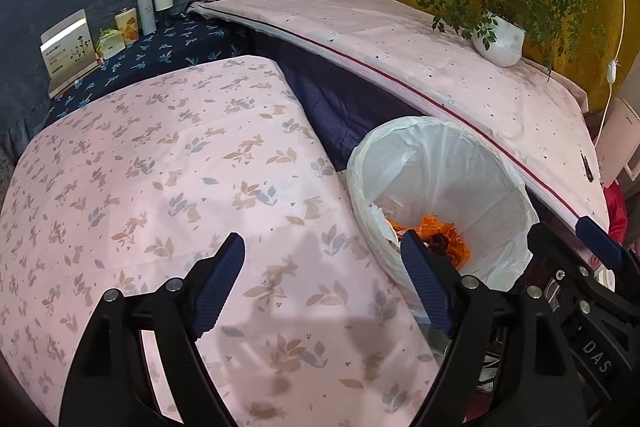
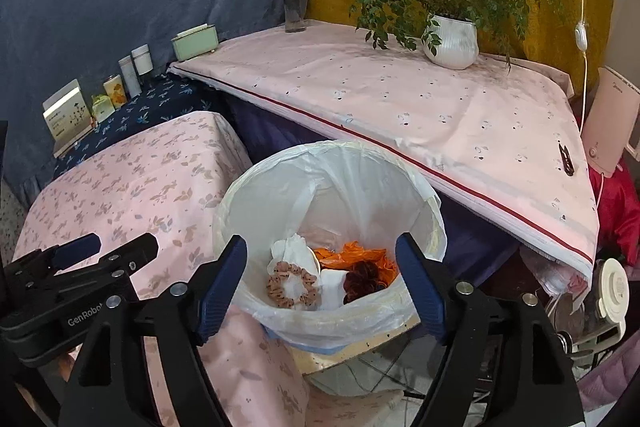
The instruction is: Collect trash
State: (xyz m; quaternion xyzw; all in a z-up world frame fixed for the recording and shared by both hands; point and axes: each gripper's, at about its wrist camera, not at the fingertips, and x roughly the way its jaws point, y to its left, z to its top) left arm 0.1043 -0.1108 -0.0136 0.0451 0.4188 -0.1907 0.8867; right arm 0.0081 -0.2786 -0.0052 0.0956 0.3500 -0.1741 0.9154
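Observation:
A bin lined with a white bag (image 2: 340, 179) stands between two cloth-covered tables. Inside lie a brown scrunchie (image 2: 294, 285), white tissue (image 2: 292, 251), an orange wrapper (image 2: 352, 255) and a dark red lump (image 2: 362, 279). My right gripper (image 2: 322, 243) hangs open above the bin's mouth, nothing between its fingers. My left gripper (image 1: 322, 243) is open and empty over the pink leaf-print cloth (image 1: 160, 187), left of the bin (image 1: 440, 163). The right wrist view shows the left gripper (image 2: 80, 259) at the left edge.
A pink table (image 2: 400, 99) behind the bin carries a glass vase (image 2: 296, 7), a potted plant (image 2: 452, 43), a green box (image 2: 196, 41) and a small black clip (image 2: 566, 159). Bottles, tins and a card (image 1: 68, 47) line a dark blue cloth at the back left.

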